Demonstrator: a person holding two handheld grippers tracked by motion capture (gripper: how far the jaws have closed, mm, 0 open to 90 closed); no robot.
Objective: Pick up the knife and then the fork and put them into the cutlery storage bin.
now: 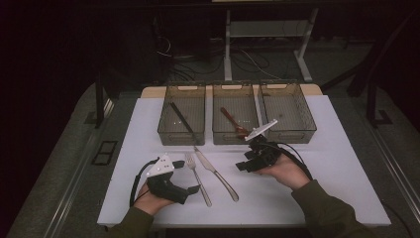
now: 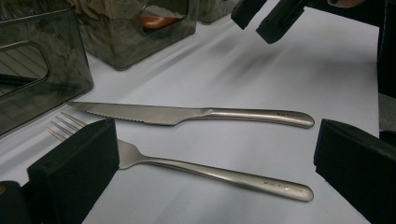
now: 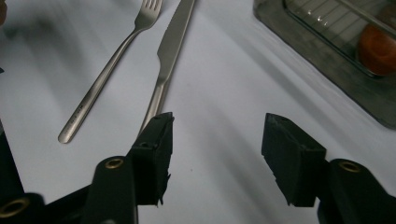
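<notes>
High view: silver steel fork and serrated steel knife lie side by side on white tabletop, between left gripper and right gripper. Both grippers' fingers parted, holding nothing.

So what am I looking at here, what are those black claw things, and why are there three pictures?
A person sits at a white table with a hand-held clamp in each hand: the left gripper and the right gripper. Both stand open and hold nothing. One picture looks down from above; the other two come from small cameras riding on each gripper, looking out between its black jaws. On the table lie a fork and a knife, side by side between the grippers. Behind them stand three clear bins; the left one holds a dark stick-like thing, the middle one a brownish utensil.
</notes>
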